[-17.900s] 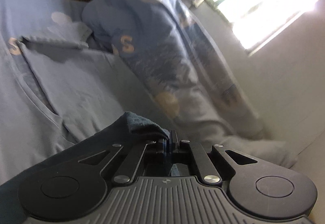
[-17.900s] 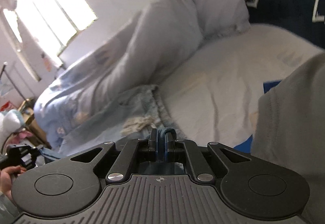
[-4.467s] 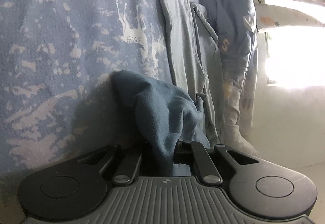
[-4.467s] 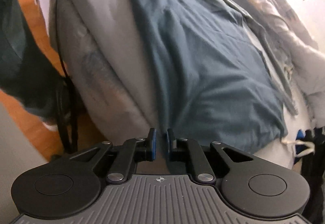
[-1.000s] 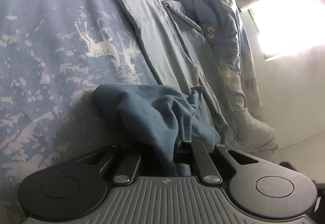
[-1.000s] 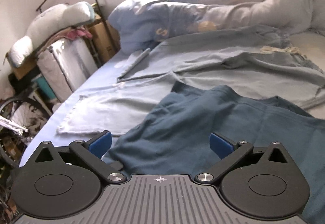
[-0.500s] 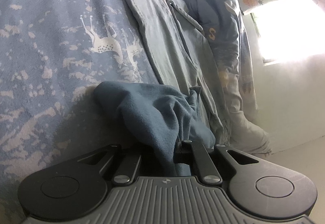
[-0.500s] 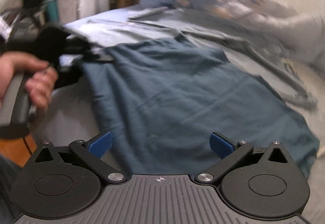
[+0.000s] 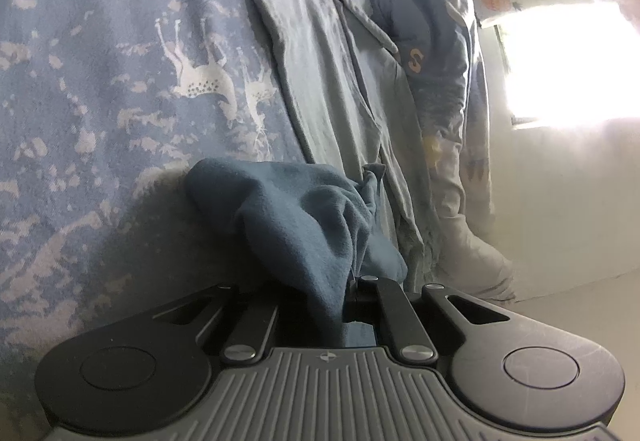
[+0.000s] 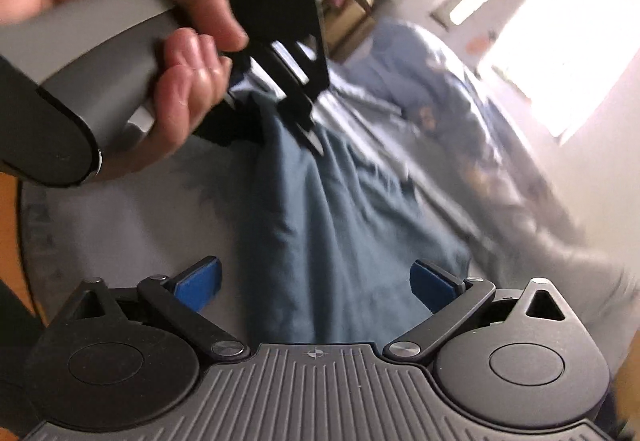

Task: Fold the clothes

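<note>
Left wrist view, nearest first: left claw (image 9: 352, 287) clamped tight on a bunched corner of the teal shirt (image 9: 304, 217), cloth rising in a crumpled hump just past the fingertips. Under and left of it, the bed (image 9: 100, 81) in a blue sheet with white deer print. Just right of the hump, a long pale grey garment (image 9: 316, 81) lying lengthwise up the bed. Beyond that, a blue quilt (image 9: 424, 21) heaped against the wall, an orange "S" showing on it. Farthest right, a glaring window (image 9: 560, 65).

Right wrist view, nearest first: right claw (image 10: 316, 281) wide apart and closing, blue pads (image 10: 434, 281) either side of the shirt's near stretch, neither pad pressing on cloth. Ahead, the shirt spread flat down the bed, running from the near edge up toward the other tool. Left of the shirt, bare pale sheet near the bed's edge. Higher up at left, a hand (image 10: 132, 33) wrapped round the grey handle of the left claw, its black tips pinching the shirt's far corner. Behind, blurred, the quilt against the wall and the bright window at upper right.
</note>
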Motion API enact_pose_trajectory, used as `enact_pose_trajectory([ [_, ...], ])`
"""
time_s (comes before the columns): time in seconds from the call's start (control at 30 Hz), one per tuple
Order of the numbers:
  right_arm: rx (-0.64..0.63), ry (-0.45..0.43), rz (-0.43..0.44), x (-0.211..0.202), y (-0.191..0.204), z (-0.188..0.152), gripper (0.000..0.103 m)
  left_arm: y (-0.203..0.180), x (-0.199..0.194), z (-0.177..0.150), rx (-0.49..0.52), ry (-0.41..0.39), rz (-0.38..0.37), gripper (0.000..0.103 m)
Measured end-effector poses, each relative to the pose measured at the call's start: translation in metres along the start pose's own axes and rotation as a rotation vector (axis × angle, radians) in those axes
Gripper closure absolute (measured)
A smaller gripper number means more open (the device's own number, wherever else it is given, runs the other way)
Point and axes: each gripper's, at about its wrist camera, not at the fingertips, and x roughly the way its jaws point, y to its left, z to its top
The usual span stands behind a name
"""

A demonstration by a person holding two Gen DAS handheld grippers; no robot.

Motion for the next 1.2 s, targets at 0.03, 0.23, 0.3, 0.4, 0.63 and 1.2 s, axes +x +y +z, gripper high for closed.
enact_pose_trajectory([
  [0.03,-0.017,0.004,-0.017,0.005,0.002,0.002,0.013,0.000,0.000,0.001,-0.001,0.002,-0.002,0.093],
  [0.23,-0.107,-0.023,-0.066,0.023,0.013,0.006,0.027,0.003,0.003,0.005,-0.015,0.019,-0.007,0.093],
  [0.3,-0.163,-0.049,-0.070,0.023,0.022,0.005,0.034,0.004,0.003,0.006,-0.027,0.028,-0.011,0.093],
  [0.4,-0.172,-0.057,-0.033,0.023,0.027,0.003,0.054,0.004,0.004,0.008,-0.023,0.044,-0.008,0.093],
  [0.63,-0.142,-0.054,0.035,0.019,0.026,-0.003,0.094,0.016,0.007,0.011,-0.085,0.050,0.032,0.087],
  [1.2,0.104,-0.077,0.063,0.012,-0.025,0.015,0.098,0.016,0.011,0.017,-0.110,0.050,-0.044,0.041],
])
